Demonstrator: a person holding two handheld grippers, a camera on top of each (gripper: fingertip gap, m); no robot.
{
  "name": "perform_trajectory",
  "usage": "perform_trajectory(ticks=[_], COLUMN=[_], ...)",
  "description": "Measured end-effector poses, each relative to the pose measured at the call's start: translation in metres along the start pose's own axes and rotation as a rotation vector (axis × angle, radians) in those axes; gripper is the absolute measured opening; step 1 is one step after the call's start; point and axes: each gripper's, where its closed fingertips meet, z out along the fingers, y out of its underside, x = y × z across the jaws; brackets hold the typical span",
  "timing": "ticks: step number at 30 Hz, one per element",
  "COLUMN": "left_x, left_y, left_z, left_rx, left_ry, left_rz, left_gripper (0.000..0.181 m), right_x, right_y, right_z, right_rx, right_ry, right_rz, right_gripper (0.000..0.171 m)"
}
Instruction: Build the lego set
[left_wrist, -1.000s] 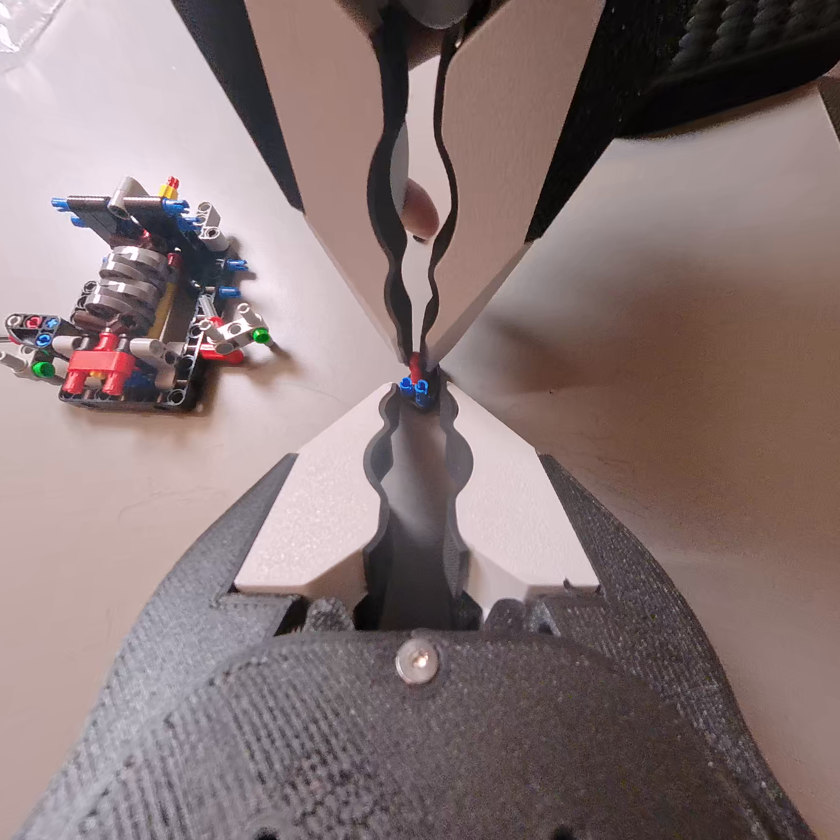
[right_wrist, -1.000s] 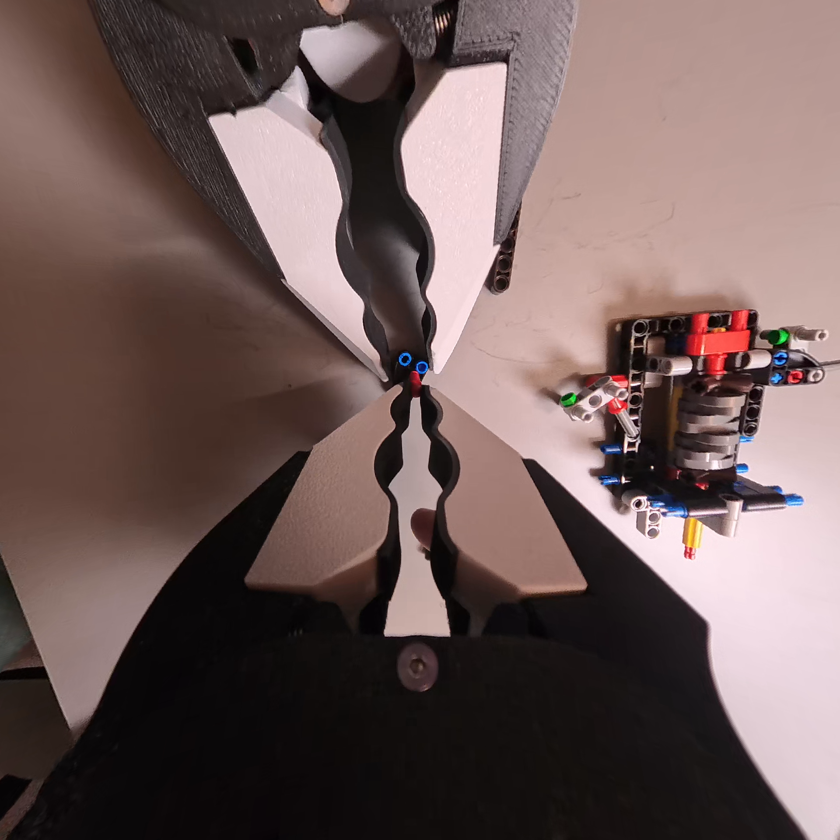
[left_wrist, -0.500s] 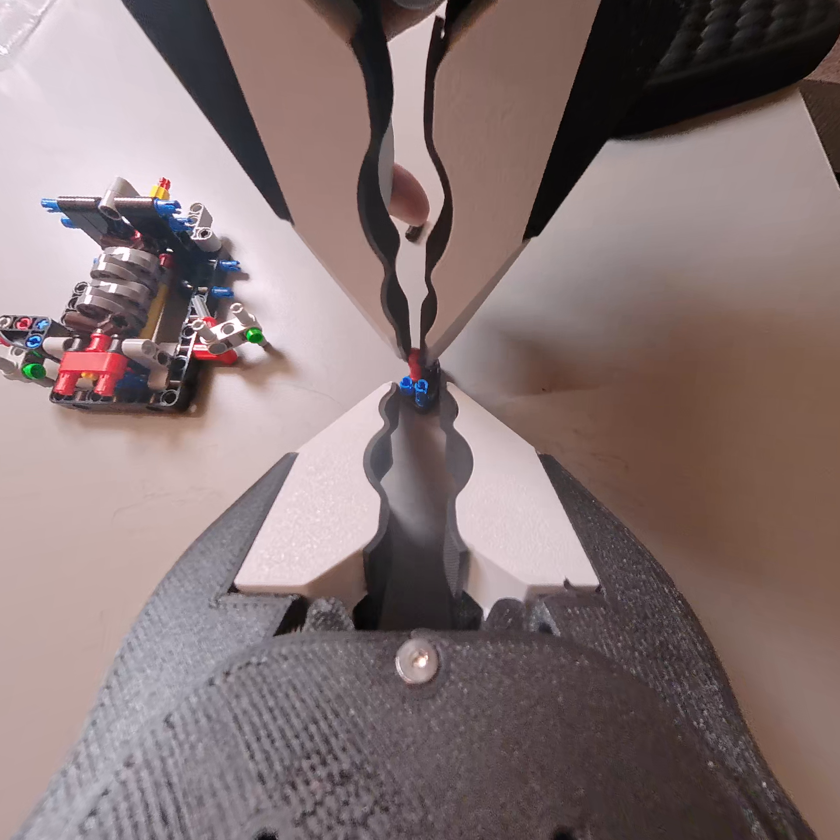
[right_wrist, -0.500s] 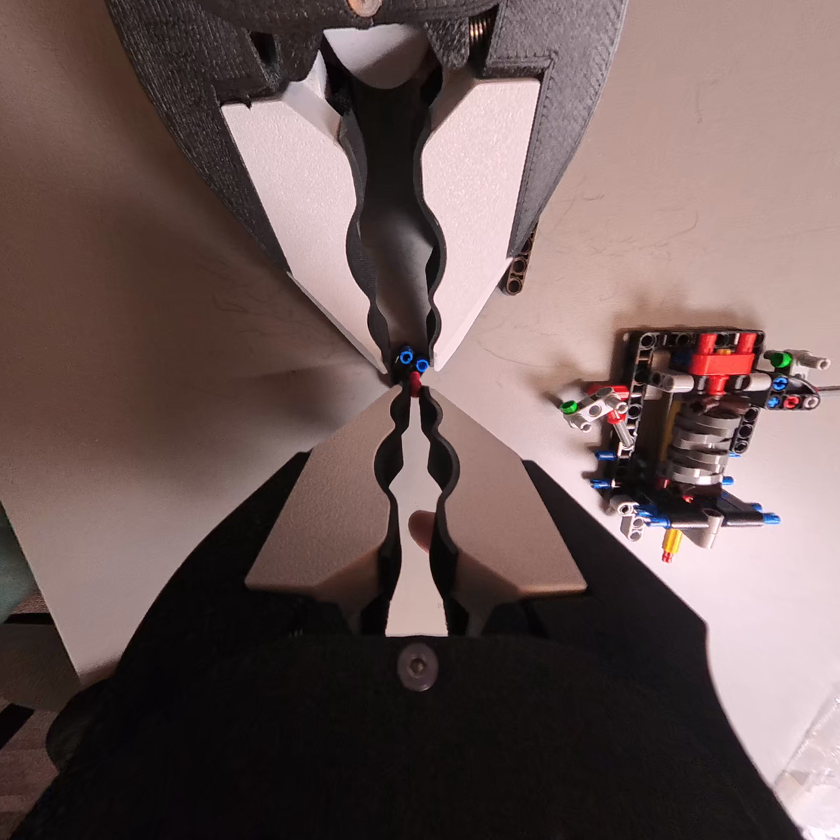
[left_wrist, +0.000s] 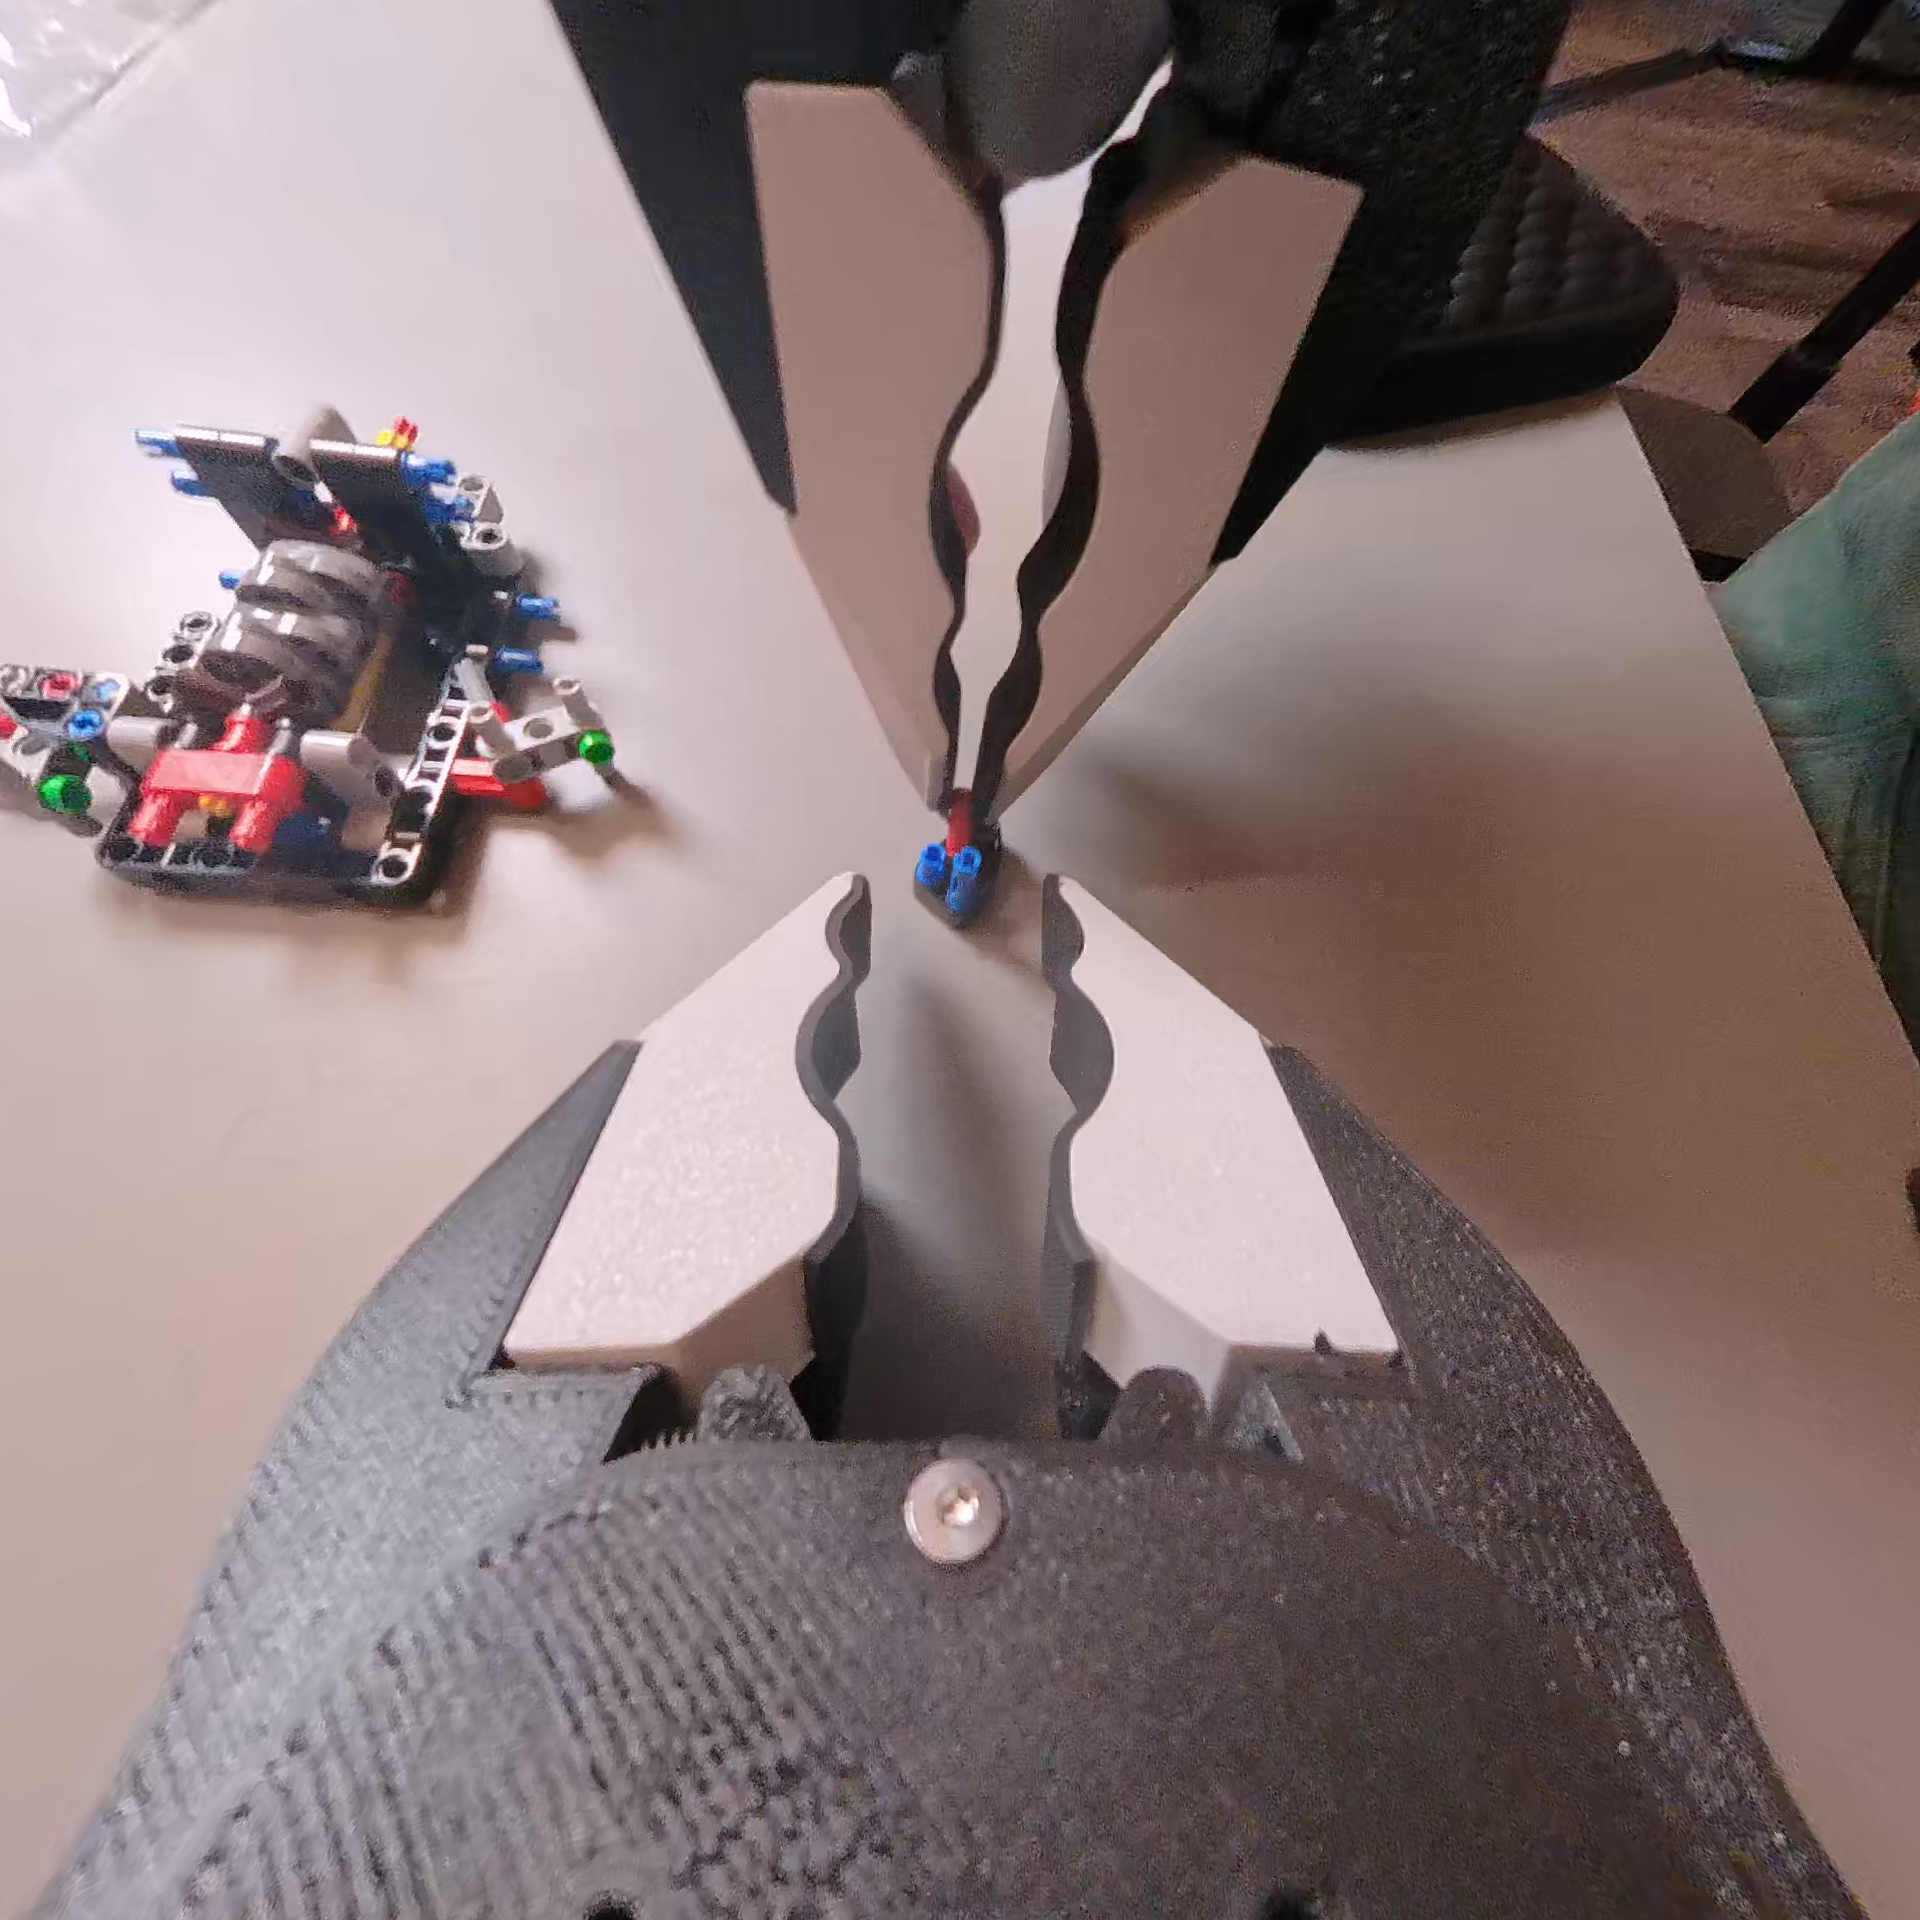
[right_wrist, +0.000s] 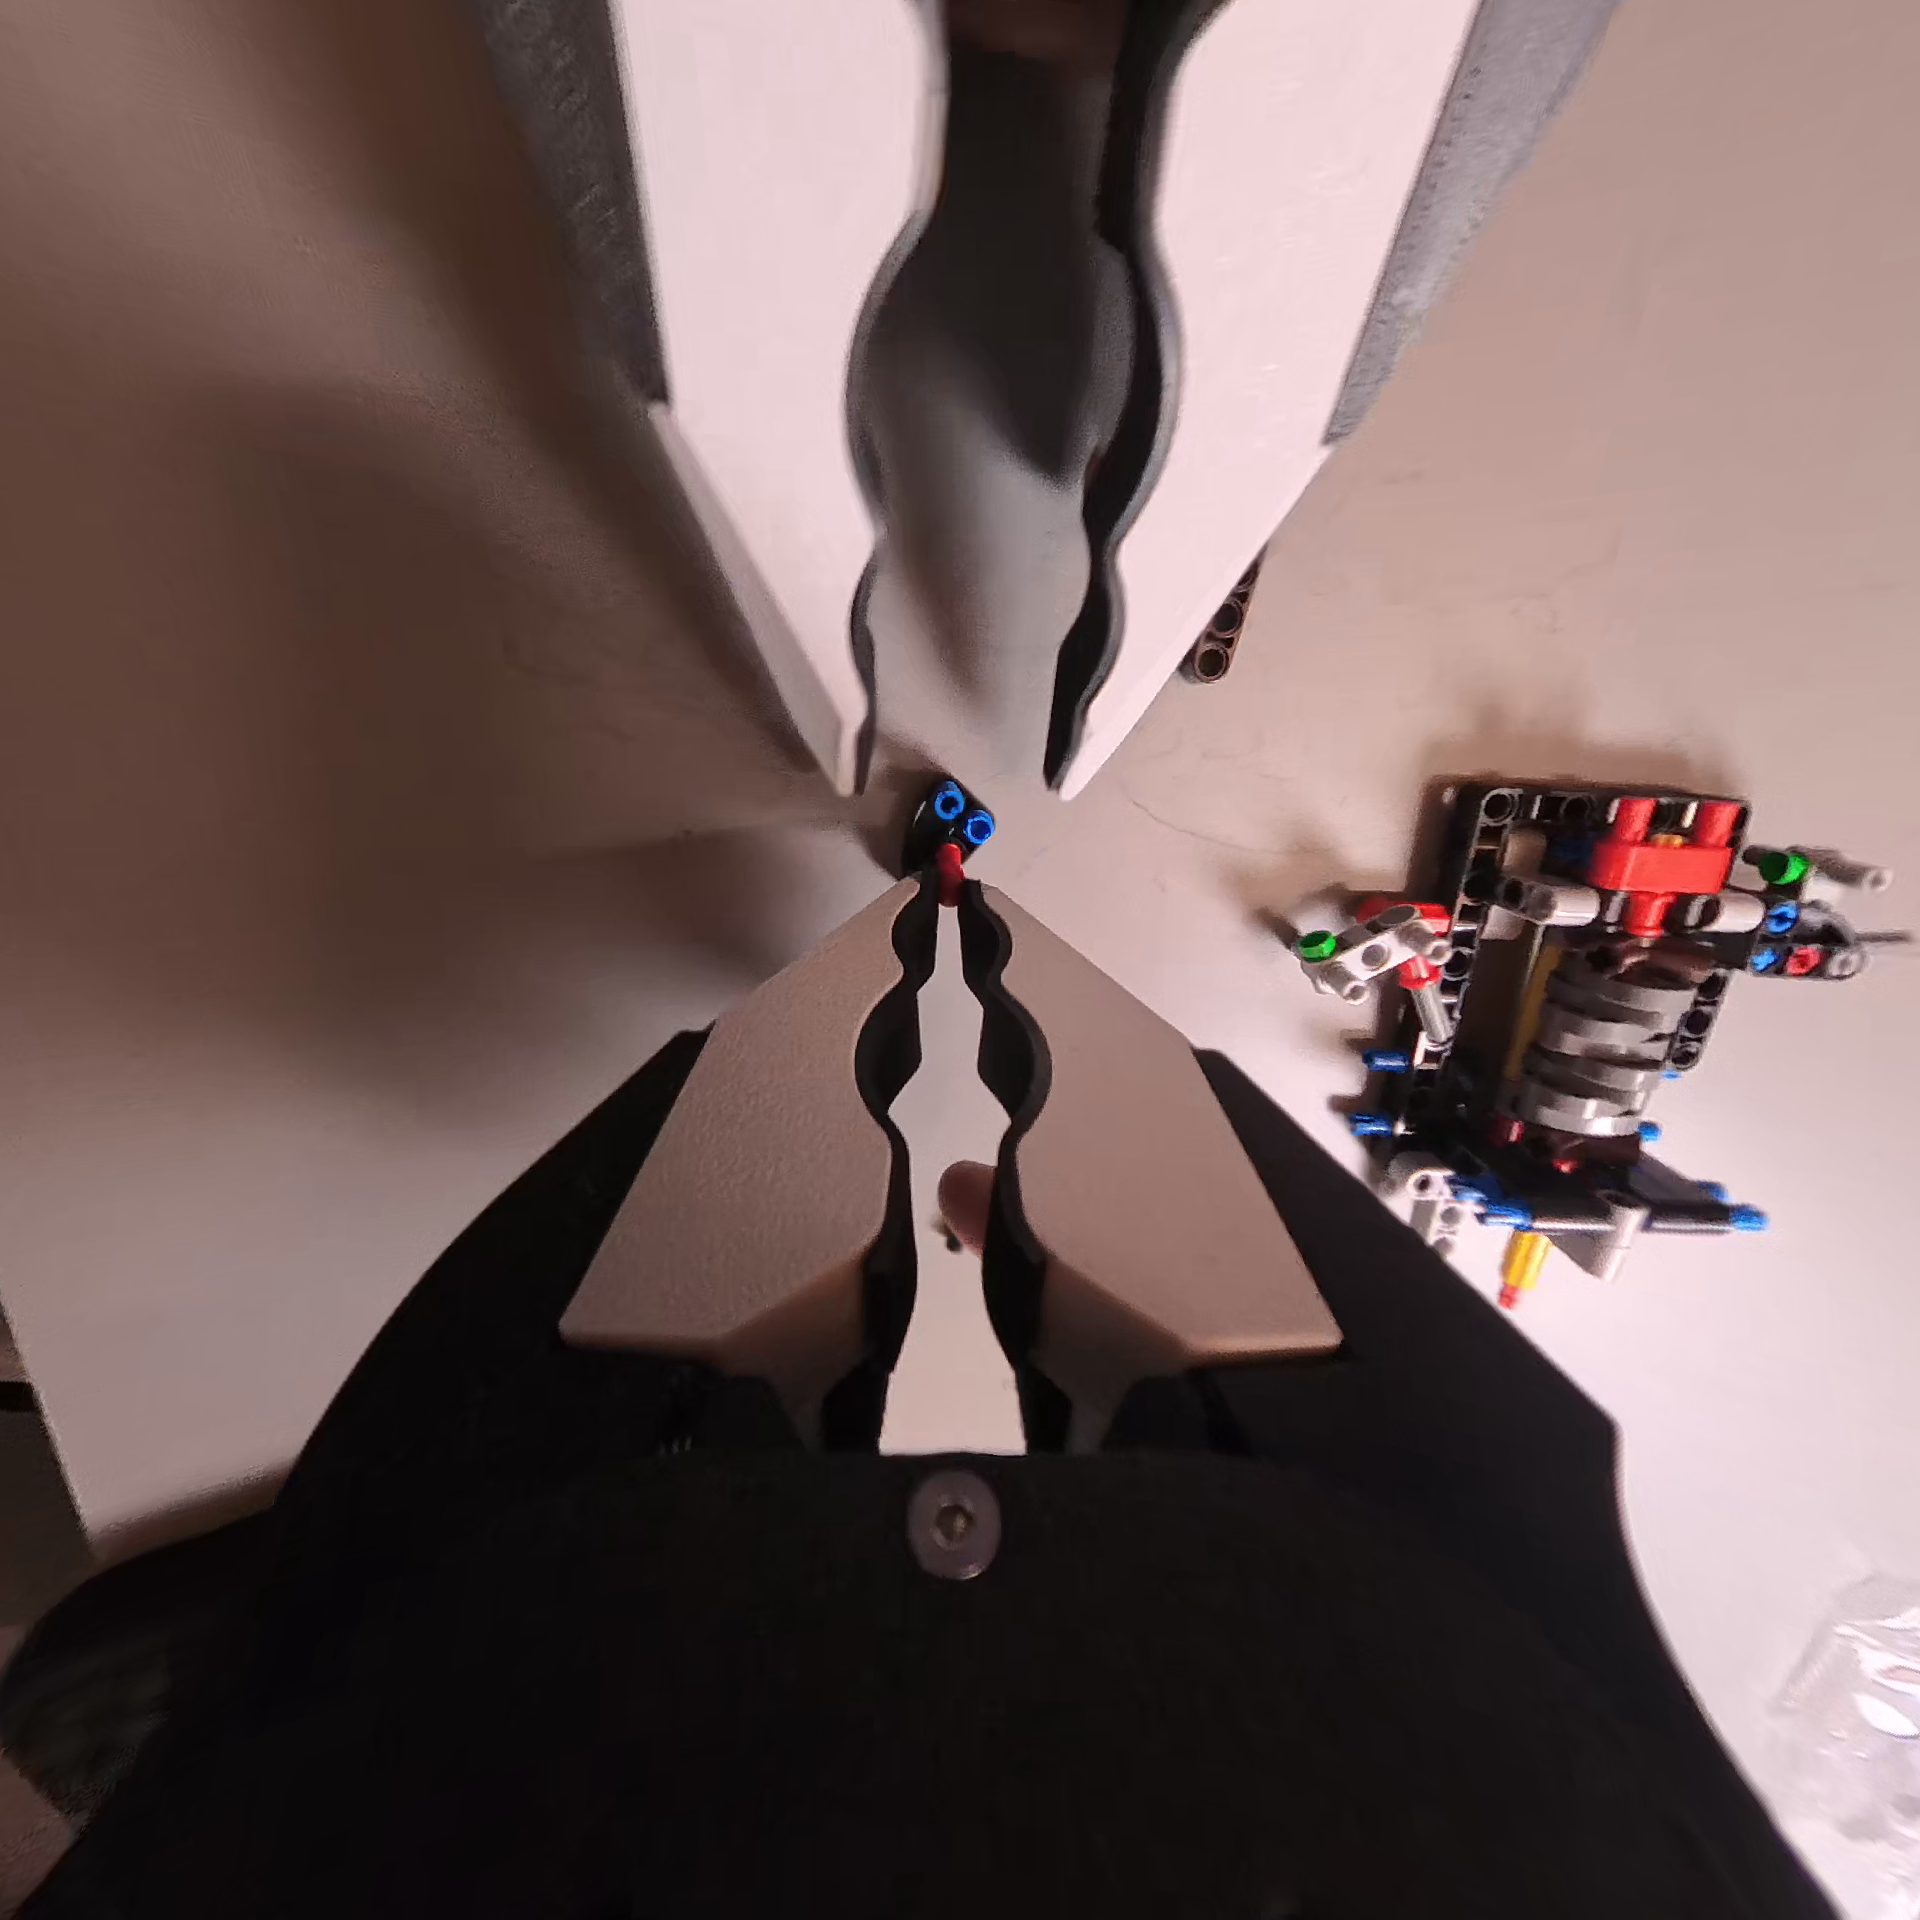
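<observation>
A small black piece with two blue pins (left_wrist: 954, 871) and a red pin (left_wrist: 961, 816) hangs between the two grippers; it also shows in the right wrist view (right_wrist: 956, 826). My right gripper (right_wrist: 948, 885) is shut on the red pin and comes in from the top in the left wrist view (left_wrist: 968, 802). My left gripper (left_wrist: 954, 902) is open, its tips on either side of the blue-pin end without touching it. It shows at the top of the right wrist view (right_wrist: 958, 781). The partly built lego set (left_wrist: 312, 675) (right_wrist: 1558, 1018) lies on the table.
A dark beam (right_wrist: 1224, 636) lies on the table, half hidden behind a left finger. A clear plastic bag lies at the table's corner (left_wrist: 52, 62) (right_wrist: 1860, 1714). A black chair (left_wrist: 1538, 260) stands past the table's far edge (left_wrist: 1662, 499). Both grippers' tips are close together, under 4 cm apart.
My left gripper has opened and let go of the small piece, drawing back a little. My right gripper still holds the piece by its red pin.
</observation>
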Motion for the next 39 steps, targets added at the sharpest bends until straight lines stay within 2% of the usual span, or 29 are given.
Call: perform_trajectory(ticks=[1,10,21,25,39], left_x=[0.0,0.001,-0.002,-0.002,-0.003], left_y=[0.002,0.006,0.004,0.003,0.003], left_z=[0.0,0.009,0.013,0.013,0.013], left_rx=[-0.013,-0.072,-0.073,-0.074,-0.071], left_ry=[0.002,0.03,0.046,0.047,0.034], left_rz=[-0.004,0.035,0.022,0.019,0.022], left_gripper=[0.031,0.009,0.01,0.01,0.007], right_x=[0.0,0.0,0.001,0.0,0.0], right_y=[0.002,0.001,0.002,0.001,0.002], right_z=[0.0,0.0,-0.001,-0.001,0.0], right_rx=[-0.015,-0.15,-0.248,-0.261,-0.298], right_ry=[0.009,0.054,0.113,0.103,0.043], right_rz=[-0.043,-0.392,-0.785,-0.818,-0.737], right_gripper=[0.001,0.002,0.002,0.002,0.002])
